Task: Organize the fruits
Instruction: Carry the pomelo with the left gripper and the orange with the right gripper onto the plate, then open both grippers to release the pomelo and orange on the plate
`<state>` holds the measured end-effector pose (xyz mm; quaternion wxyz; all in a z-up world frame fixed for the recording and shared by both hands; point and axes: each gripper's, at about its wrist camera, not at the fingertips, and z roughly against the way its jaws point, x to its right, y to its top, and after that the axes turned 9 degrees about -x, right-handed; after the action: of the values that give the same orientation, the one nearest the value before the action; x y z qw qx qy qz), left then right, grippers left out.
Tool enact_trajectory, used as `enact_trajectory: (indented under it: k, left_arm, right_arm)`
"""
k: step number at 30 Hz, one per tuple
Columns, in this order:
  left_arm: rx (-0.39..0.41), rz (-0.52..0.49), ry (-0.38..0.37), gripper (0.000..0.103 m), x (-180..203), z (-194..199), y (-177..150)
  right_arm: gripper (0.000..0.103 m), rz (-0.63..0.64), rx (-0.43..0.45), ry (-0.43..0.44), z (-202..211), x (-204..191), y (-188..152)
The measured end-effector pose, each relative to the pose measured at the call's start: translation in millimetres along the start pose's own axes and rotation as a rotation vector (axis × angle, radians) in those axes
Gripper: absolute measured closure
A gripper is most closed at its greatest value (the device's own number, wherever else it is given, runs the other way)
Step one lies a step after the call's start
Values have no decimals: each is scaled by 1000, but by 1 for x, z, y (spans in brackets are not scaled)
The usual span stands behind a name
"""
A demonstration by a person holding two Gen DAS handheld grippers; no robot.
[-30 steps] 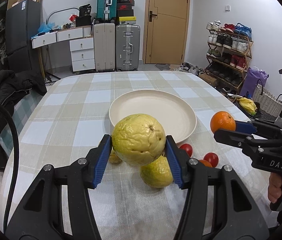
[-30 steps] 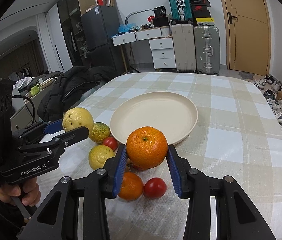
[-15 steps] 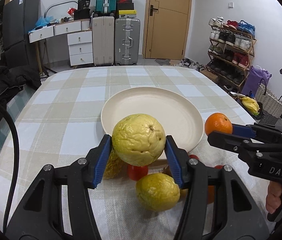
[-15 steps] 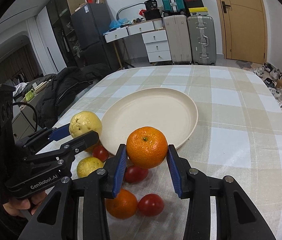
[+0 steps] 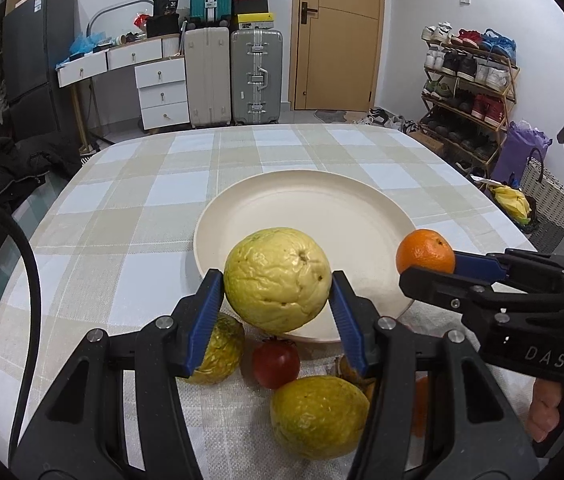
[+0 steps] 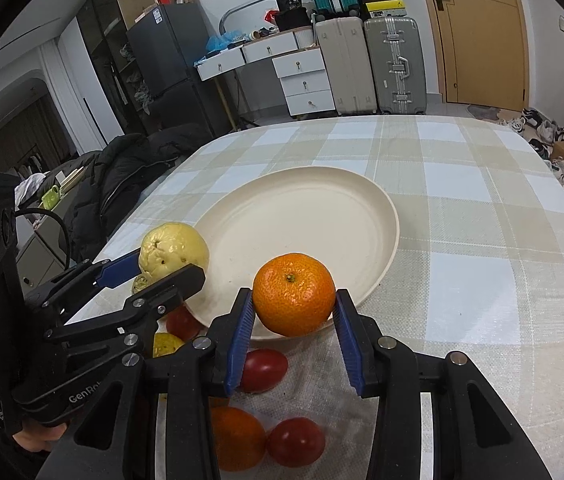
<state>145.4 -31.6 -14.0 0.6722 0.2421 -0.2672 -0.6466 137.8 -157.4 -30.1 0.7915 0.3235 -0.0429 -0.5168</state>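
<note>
My left gripper (image 5: 277, 300) is shut on a large yellow guava (image 5: 278, 278) and holds it over the near rim of the cream plate (image 5: 305, 216); this guava also shows in the right wrist view (image 6: 174, 249). My right gripper (image 6: 293, 320) is shut on an orange (image 6: 293, 294) over the plate's (image 6: 301, 216) near rim; this orange also shows in the left wrist view (image 5: 425, 251). On the cloth below lie two yellow-green guavas (image 5: 319, 416) (image 5: 218, 350), a red tomato (image 5: 276, 360), two more tomatoes (image 6: 264, 364) (image 6: 295, 442) and a second orange (image 6: 238, 444).
The table wears a checked cloth (image 5: 130, 220). A black jacket (image 6: 122, 176) hangs at its left edge. Suitcases (image 5: 256, 76), drawers and a shoe rack (image 5: 469, 88) stand beyond the table. The plate holds nothing.
Both grippers have moved forward with their fruit, from above the loose fruit pile to the plate's near rim. The plate looks larger and closer.
</note>
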Motion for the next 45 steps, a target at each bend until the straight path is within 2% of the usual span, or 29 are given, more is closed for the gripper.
enact_trajectory:
  k: [10,13,17,19,21,22,23,24,25,29,39,45]
  left_arm:
    - [-28,-7,-1,51,2,-15,1]
    - [-28,-7,-1,51,1,-15,1]
    - [-7,-19,-12,51,2,-11,0]
    - [0,-24,-17,48,1,-4,-3]
    - [10,-29,0,37,1,2,-5]
    - [17,-33,11,33,1,6,-7]
    - [27,-35,16,24,0,10,-8]
    - [39,-33,21,18,-2,15,-11]
    - [49,-31,22,16,-3,20,-13]
    - [56,-24,30,1,-8,38,-23]
    - [74,2,22,1,-21,72,-45]
    - [77,-7,25,1,-22,81,-51]
  right_arm:
    - [62,-5,-15,-11,-9,4,6]
    - [59,-6,-18,-20,-9,5,5]
    - [47,-6,-9,-20,-5,6,4]
    - [38,2,-6,-36,-2,5,2]
    - [22,9,5,-42,4,5,0]
    - [17,12,13,-43,7,6,-2]
    - [10,14,20,-43,11,6,-4]
    - [4,16,27,-41,15,7,-7]
    - [2,19,29,-38,19,7,-9]
    - [0,41,50,-59,33,8,-18]
    - [0,52,62,-49,53,11,-39]
    - [0,111,42,-56,56,1,-45]
